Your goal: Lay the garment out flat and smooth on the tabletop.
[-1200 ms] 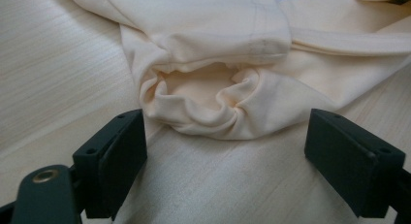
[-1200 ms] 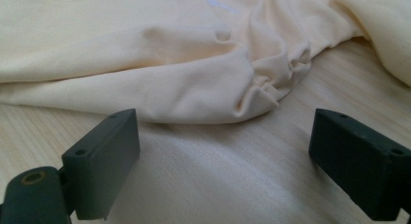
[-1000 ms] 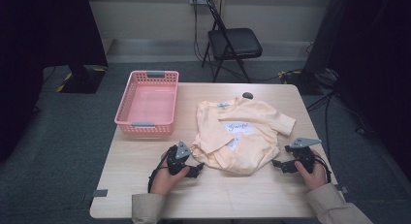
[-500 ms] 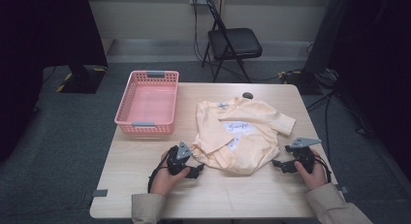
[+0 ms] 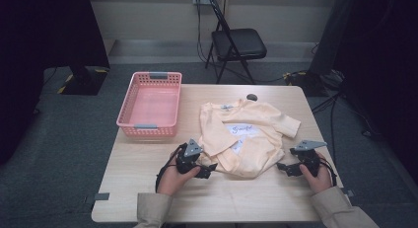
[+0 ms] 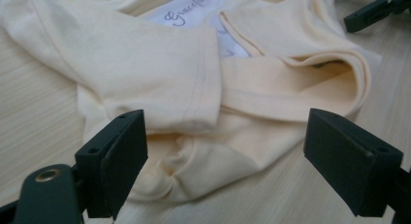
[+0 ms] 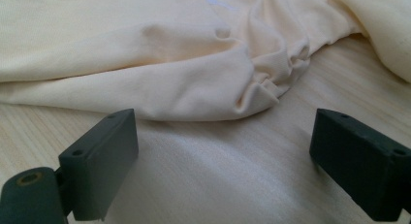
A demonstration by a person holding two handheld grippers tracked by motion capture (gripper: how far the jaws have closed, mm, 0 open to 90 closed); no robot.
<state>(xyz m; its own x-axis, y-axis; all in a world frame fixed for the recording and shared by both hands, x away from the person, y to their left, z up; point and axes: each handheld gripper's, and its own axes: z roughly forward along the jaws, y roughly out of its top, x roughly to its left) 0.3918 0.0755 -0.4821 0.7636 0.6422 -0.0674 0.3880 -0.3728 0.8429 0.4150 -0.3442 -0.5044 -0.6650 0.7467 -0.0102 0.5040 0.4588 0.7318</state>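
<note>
A pale yellow T-shirt (image 5: 246,134) with a white printed patch lies crumpled on the wooden table (image 5: 148,178). My left gripper (image 5: 211,169) rests at the shirt's near-left edge, open; in the left gripper view the folded sleeve and hem of the shirt (image 6: 194,88) lie just beyond its jaws, with nothing between them. My right gripper (image 5: 282,168) sits at the shirt's near-right edge, also open. In the right gripper view the bunched edge of the shirt (image 7: 194,78) lies ahead of its jaws over bare wood. The right gripper's fingertips (image 6: 368,13) show far off in the left gripper view.
A pink plastic basket (image 5: 150,105) stands at the table's far left. A small dark object (image 5: 252,96) lies near the far edge behind the shirt. A black folding chair (image 5: 236,45) stands beyond the table. Bare wood lies along the near edge.
</note>
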